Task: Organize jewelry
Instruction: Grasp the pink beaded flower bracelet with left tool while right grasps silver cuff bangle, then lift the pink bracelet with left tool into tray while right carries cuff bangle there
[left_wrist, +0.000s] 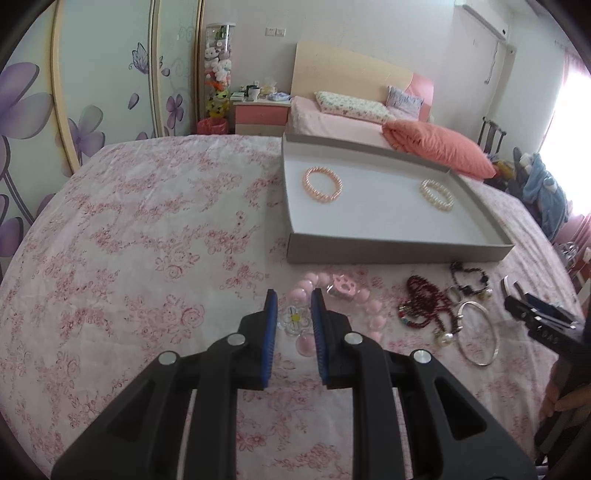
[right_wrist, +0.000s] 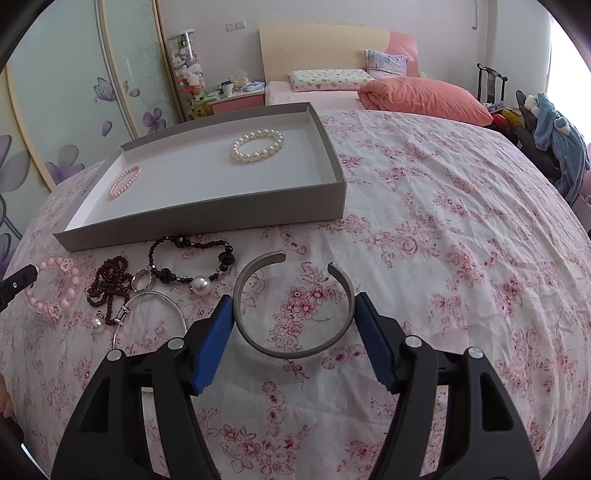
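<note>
My left gripper (left_wrist: 293, 293) is shut on the clear flower charm of a pink bead bracelet (left_wrist: 375, 317), whose loop trails off to the right on the floral bedspread. My right gripper (right_wrist: 295, 299) is shut on a silver cuff bangle (right_wrist: 291, 352), one blue pad against each side and the cuff's gap pointing away. A shallow grey box (right_wrist: 207, 218) lies beyond, holding a pink pearl bracelet (right_wrist: 125, 181) and a white pearl bracelet (right_wrist: 257, 144). In the right wrist view the pink bead bracelet (right_wrist: 51, 291) sits at the far left.
Loose on the bedspread in front of the box are a dark red bead string (right_wrist: 109, 280), a black bead bracelet (right_wrist: 192, 258) with a pearl, a silver ring (right_wrist: 142, 281) and a thin silver bangle (right_wrist: 155, 299). An orange pillow (left_wrist: 439, 147) lies behind the box.
</note>
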